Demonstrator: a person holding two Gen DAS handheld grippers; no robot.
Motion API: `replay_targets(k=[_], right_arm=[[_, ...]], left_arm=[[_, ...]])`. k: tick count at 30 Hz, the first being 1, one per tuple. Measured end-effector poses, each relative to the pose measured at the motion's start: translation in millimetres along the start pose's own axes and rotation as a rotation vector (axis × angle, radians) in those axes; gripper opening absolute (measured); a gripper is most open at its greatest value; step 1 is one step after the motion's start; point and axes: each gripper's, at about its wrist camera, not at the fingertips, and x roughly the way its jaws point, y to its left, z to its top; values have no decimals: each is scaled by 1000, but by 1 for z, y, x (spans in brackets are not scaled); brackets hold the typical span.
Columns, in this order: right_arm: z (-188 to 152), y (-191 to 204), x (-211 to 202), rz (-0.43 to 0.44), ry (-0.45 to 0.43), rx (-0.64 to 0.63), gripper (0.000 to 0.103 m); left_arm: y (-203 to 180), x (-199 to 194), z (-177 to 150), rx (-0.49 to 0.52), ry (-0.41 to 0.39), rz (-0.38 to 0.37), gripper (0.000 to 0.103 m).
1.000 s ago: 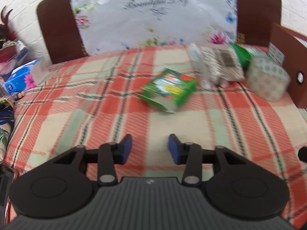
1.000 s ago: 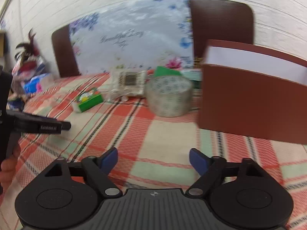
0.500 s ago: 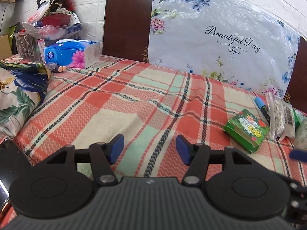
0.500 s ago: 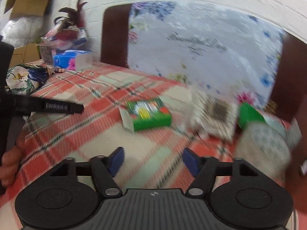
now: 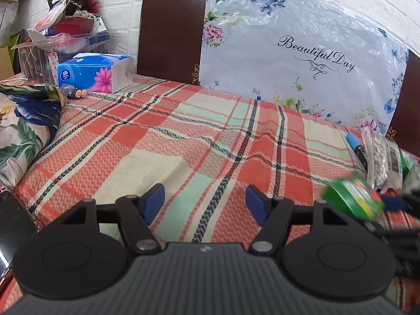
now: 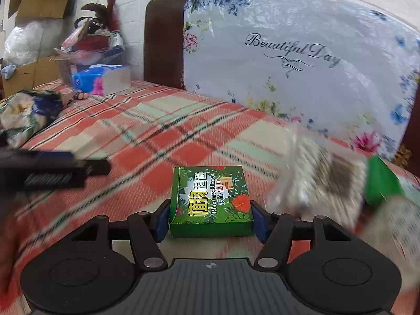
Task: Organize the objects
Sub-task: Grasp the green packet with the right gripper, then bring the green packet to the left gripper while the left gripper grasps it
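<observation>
My right gripper has just been closing, and its blue fingers now sit against both short sides of the green box, pinching it; I judge it a grip, since the box looks sharp while the cloth behind it smears. The box lies flat between the pads, dead ahead at twelve o'clock, its printed face up and its long axis running away from me along the line of the fingers. My left gripper has just been opening; its fingers stand spread with nothing between them, only the plaid bedspread beneath. In the left view the box shows as a green blur at about three o'clock, well off to the side, so the right hand is plainly the nearer one. Further out at two o'clock in the right view lies a blurred clear bag, just beside the box. Lifting straight should clear it, I think.
</observation>
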Motion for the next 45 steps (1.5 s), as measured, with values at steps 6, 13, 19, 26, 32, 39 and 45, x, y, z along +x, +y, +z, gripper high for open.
replay_targets(k=[6, 13, 19, 26, 32, 39, 45], right_arm=[[-68, -34, -90, -103, 3, 51, 59], [-153, -139, -205, -456, 22, 373, 58], [-167, -147, -224, -474, 2, 395, 76], [-166, -150, -225, -443, -27, 399, 80], [-171, -154, -232, -433, -93, 435, 59], [-154, -164, -262, -520, -351, 451, 59], [-103, -208, -250, -553, -495, 388, 59]], left_arm=[[-6, 2, 0, 47, 15, 7, 76], [-54, -19, -3, 121, 117, -22, 74], [-185, -83, -32, 197, 320, -528, 71], [-296, -108, -87, 378, 586, -696, 68], [-322, -114, -89, 374, 571, -718, 36], [-354, -161, -49, 483, 314, -767, 35], [-382, -153, 0, 488, 131, -750, 36]])
